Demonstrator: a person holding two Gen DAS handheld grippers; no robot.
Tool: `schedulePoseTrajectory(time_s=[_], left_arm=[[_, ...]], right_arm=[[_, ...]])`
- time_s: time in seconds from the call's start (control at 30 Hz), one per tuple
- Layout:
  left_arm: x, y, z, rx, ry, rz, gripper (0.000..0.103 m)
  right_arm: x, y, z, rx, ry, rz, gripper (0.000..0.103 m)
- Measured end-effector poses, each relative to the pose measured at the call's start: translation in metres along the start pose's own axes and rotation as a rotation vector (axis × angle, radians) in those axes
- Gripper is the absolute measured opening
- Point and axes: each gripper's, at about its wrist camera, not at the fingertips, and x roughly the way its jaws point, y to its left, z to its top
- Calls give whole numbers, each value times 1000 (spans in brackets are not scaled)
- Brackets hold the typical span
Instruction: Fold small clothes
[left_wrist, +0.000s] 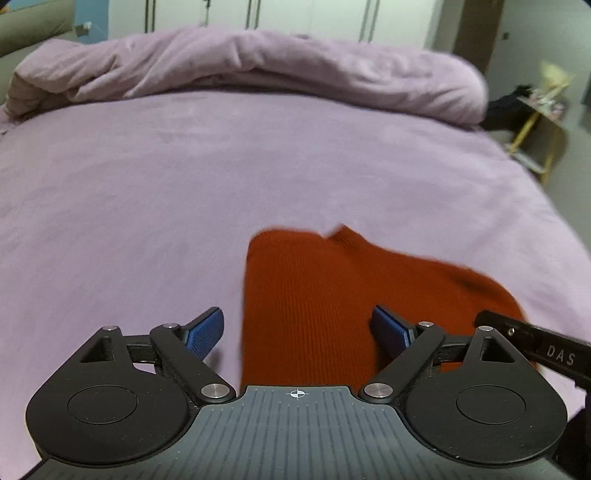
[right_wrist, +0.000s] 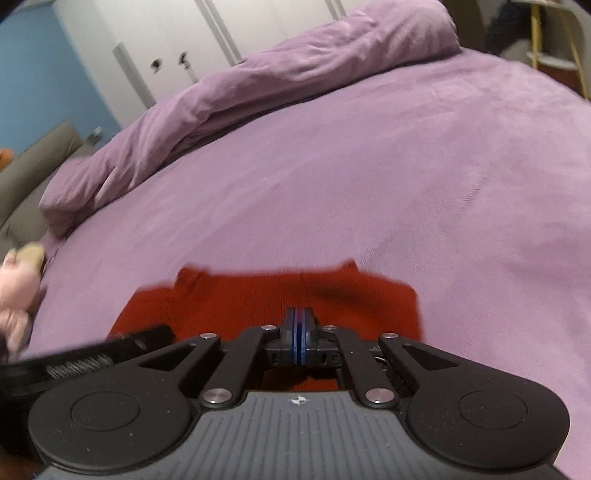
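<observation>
A: How is the red knitted garment (left_wrist: 306, 314) being judged for handling?

B: It is being taken as light, soft and limp, since a fine ribbed knit is being shown and the cloth is lying flat against the purple bedsheet (left_wrist: 147, 192). Little slip is being expected on that fuzzy sheet, and nothing fragile is being seen. A hold is best being taken at an edge or corner, where one layer can be pinched, not in the middle.

A: Where is it being found?

B: It is being seen at the near edge of the bed, right of centre in the left wrist view, just in front of both tools. The rumpled purple duvet (left_wrist: 258, 66) is being kept well apart, at the far side.

A: How are the grippers being held?

B: The left gripper (left_wrist: 297, 332) is being held wide apart, its blue pads (left_wrist: 205, 332) straddling the garment's left part with nothing between them. The right gripper (right_wrist: 299, 325) is being pressed together over the cloth (right_wrist: 266, 299); whether fabric is being pinched cannot be told, as the tips are hiding the contact.

A: And its look?

B: A rust-red, roughly rectangular piece is being shown, with a small notch at the far edge, and its outline is being blurred.
</observation>
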Motion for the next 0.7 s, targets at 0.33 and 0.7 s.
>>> schedulePoseTrajectory(time_s=[0.33,0.7], left_arm=[[-87,22,-104,-73,52,-23,92],[-79,8,-112,-45,94,65,90]], right_arm=[[-132,-36,-86,58,13,-57,31],[-120,-59,-103,488,144,194,36]])
